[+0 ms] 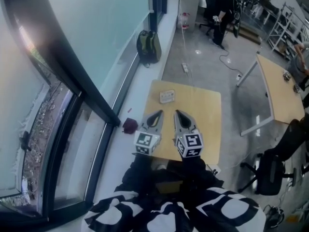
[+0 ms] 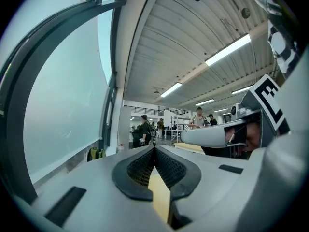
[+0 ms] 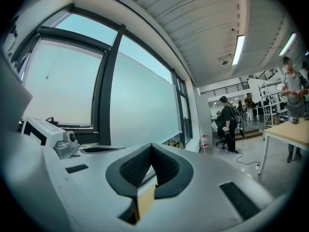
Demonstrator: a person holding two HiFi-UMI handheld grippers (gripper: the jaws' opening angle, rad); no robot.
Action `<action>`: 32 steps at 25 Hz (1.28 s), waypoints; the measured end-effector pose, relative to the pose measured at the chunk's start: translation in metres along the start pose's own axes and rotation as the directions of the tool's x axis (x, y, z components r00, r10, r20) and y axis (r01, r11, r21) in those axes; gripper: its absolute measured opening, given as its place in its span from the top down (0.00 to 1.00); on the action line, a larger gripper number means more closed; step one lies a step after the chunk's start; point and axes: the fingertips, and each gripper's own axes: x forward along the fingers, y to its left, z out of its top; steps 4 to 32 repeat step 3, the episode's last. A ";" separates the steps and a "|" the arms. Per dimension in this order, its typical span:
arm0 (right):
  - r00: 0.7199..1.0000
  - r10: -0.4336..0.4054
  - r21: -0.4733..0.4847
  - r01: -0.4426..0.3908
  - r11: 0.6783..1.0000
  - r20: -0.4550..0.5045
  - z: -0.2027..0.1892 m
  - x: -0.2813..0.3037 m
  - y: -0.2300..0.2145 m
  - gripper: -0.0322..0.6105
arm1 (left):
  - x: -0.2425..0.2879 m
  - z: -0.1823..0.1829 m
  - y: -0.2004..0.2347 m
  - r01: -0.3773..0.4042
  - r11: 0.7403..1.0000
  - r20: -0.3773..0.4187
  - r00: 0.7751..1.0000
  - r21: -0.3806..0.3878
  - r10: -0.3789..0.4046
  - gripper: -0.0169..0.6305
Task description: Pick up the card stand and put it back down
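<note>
on far left of the table (image 1: 207, 124): the card stand (image 1: 167, 96), resting well apart from both claws. left gripper (image 1: 160, 113) and right gripper (image 1: 177, 112) clenched on nothing, level over the near part. fits either before lifting or after setting down; no telling which.
</note>
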 end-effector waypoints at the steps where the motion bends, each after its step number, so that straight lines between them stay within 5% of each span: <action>1: 1.000 0.001 0.000 -0.001 1.000 -0.002 -0.001 0.000 0.000 0.92 | 0.001 -0.001 0.001 -0.001 1.000 -0.002 1.000 -0.001 0.001 0.96; 32: 1.000 0.003 -0.002 -0.003 1.000 -0.007 -0.003 0.001 -0.001 0.92 | 0.002 -0.004 0.002 -0.004 1.000 -0.007 1.000 -0.006 0.004 0.96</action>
